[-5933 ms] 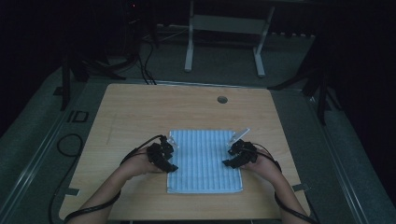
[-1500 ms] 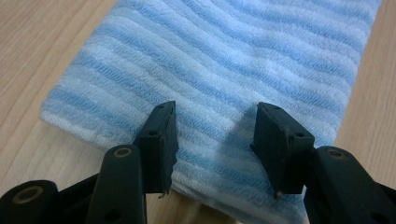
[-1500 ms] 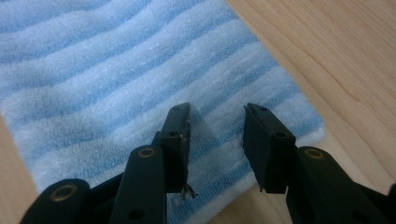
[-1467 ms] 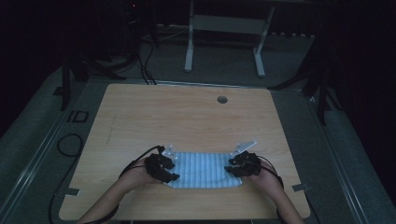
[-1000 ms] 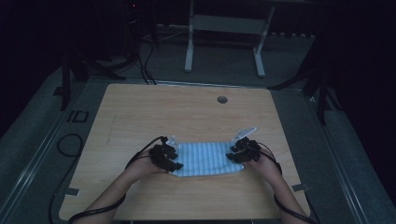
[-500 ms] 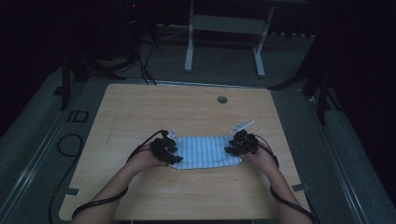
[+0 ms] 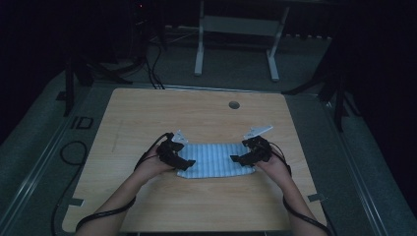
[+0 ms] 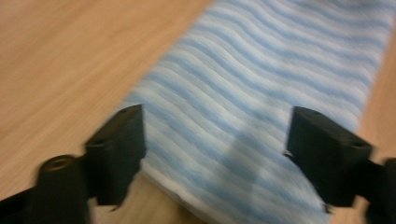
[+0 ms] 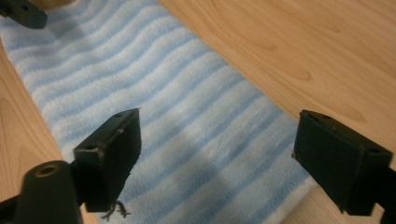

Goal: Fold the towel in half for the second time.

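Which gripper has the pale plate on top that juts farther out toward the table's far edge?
The right gripper: its pale plate sticks out long and slanted beyond the striped cloth, while the left gripper shows a shorter plate.

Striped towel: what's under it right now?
The striped towel lies folded flat on the wooden table, whose bare wood shows around its edges. Whether anything sits between its layers cannot be seen; the top layer covers that.

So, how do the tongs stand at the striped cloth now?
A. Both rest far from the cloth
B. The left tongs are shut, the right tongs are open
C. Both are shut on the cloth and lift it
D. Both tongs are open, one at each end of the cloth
D: each gripper view shows its two jaws wide apart over the striped cloth, with the left tongs at one end and the right tongs at the other.
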The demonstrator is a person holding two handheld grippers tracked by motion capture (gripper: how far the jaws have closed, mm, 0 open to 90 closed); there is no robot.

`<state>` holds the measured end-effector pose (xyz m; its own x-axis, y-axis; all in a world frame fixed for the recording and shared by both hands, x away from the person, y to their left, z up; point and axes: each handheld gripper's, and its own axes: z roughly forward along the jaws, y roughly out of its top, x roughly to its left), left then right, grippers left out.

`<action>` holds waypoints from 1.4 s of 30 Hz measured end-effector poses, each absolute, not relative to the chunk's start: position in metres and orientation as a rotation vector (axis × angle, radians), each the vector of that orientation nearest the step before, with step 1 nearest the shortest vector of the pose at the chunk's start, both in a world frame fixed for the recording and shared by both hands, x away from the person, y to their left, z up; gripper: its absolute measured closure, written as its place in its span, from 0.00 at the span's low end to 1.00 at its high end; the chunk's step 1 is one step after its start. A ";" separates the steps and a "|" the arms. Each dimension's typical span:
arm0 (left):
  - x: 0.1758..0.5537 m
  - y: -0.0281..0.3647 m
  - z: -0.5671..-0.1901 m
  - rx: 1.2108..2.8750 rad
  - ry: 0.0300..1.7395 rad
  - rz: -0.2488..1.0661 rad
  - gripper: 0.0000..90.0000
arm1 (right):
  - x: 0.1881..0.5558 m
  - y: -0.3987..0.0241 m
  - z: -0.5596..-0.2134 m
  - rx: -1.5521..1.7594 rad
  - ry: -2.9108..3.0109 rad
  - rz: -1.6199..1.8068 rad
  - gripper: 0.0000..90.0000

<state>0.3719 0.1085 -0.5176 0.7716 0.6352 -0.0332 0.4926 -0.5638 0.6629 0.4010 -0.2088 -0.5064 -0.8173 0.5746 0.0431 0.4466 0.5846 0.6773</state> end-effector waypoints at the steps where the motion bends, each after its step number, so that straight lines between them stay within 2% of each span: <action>1: 0.371 0.109 -0.518 2.273 0.848 0.278 0.14 | 0.400 -0.208 -0.508 0.854 2.613 1.053 0.15; 4: 0.368 0.111 -0.521 2.250 0.861 0.290 0.03 | 0.396 -0.209 -0.512 0.835 2.557 1.049 0.14; 15: 0.351 0.145 -0.526 2.179 0.929 0.345 0.03 | 0.389 -0.242 -0.520 0.921 2.457 1.108 0.14; 28: 0.326 0.200 -0.539 2.093 1.034 0.330 0.03 | 0.370 -0.294 -0.526 1.045 2.341 1.160 0.14; 33: 0.318 0.216 -0.544 2.049 1.078 0.362 0.03 | 0.361 -0.327 -0.530 1.134 2.241 1.138 0.14; 42: 0.308 0.242 -0.549 2.009 1.174 0.366 0.03 | 0.350 -0.358 -0.542 1.270 2.169 1.049 0.14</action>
